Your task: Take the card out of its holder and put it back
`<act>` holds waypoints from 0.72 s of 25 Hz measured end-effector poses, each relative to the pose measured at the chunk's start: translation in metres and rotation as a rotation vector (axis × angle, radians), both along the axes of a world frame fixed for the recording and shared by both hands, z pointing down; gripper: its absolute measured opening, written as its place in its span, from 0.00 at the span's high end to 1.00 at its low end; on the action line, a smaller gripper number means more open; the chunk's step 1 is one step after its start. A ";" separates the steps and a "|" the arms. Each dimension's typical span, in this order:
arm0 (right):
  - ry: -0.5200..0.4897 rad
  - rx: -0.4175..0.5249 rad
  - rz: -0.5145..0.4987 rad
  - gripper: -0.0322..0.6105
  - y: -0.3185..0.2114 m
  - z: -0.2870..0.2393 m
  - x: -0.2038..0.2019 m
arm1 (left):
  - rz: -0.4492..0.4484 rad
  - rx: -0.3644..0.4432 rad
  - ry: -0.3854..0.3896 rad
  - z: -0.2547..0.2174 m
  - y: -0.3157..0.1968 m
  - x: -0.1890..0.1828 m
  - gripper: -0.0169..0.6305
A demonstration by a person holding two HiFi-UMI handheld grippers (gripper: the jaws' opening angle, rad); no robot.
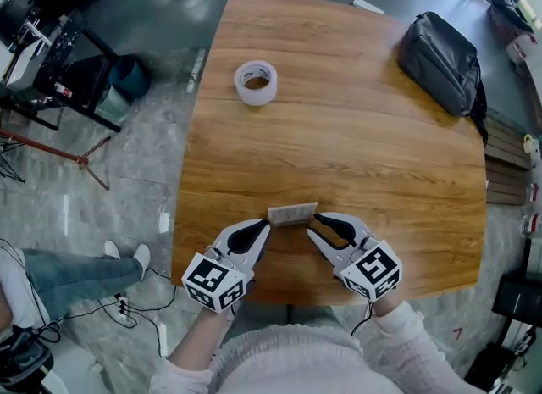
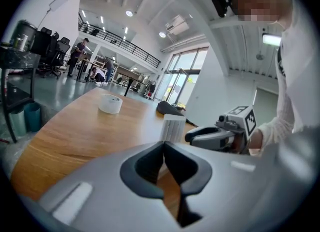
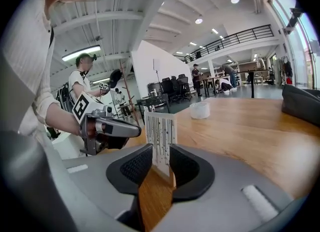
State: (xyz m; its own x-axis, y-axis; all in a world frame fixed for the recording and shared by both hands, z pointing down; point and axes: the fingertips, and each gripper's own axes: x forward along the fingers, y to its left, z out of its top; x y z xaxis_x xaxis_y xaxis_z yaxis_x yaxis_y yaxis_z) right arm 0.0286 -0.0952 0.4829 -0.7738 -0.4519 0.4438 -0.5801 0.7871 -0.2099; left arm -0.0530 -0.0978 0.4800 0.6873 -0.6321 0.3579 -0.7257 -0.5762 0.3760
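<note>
Card point(image 1: 292, 213) is seen upright on the worktop point(image 1: 356, 147) near its front edge, set between the parted, non-pressing pads of the right tongs point(image 3: 160, 152), while the left tongs point(image 2: 164, 145) are kept closed, empty, just beside it.

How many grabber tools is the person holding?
2. The left tool is near the card's left end, jaws shut and empty. The right tool is at the card's right end, jaws open around it. None seem hidden.
</note>
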 end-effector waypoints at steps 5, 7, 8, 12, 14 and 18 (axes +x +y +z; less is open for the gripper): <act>0.003 0.005 0.009 0.79 -0.014 0.005 0.005 | 0.020 -0.002 0.005 0.007 -0.008 -0.003 0.88; -0.003 0.005 0.004 0.79 -0.019 0.007 0.005 | 0.037 0.003 0.003 0.008 -0.011 -0.001 0.87; -0.006 0.005 -0.006 0.79 -0.020 0.008 0.005 | 0.046 0.005 0.000 0.010 -0.012 0.000 0.86; -0.024 0.002 -0.078 0.78 -0.018 0.011 0.000 | 0.090 0.010 0.000 0.013 -0.012 0.007 0.82; -0.019 0.007 -0.110 0.77 -0.017 0.012 -0.003 | 0.115 0.015 0.004 0.012 -0.012 0.010 0.80; -0.002 0.029 -0.123 0.77 -0.019 0.012 -0.003 | 0.143 0.019 -0.004 0.015 -0.013 0.014 0.79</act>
State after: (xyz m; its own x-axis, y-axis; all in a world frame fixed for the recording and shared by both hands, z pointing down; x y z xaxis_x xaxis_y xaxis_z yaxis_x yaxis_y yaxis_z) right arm 0.0260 -0.1146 0.4944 -0.8251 -0.3663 0.4302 -0.4784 0.8580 -0.1871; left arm -0.0386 -0.1110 0.4947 0.7691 -0.5346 0.3502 -0.6375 -0.6805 0.3612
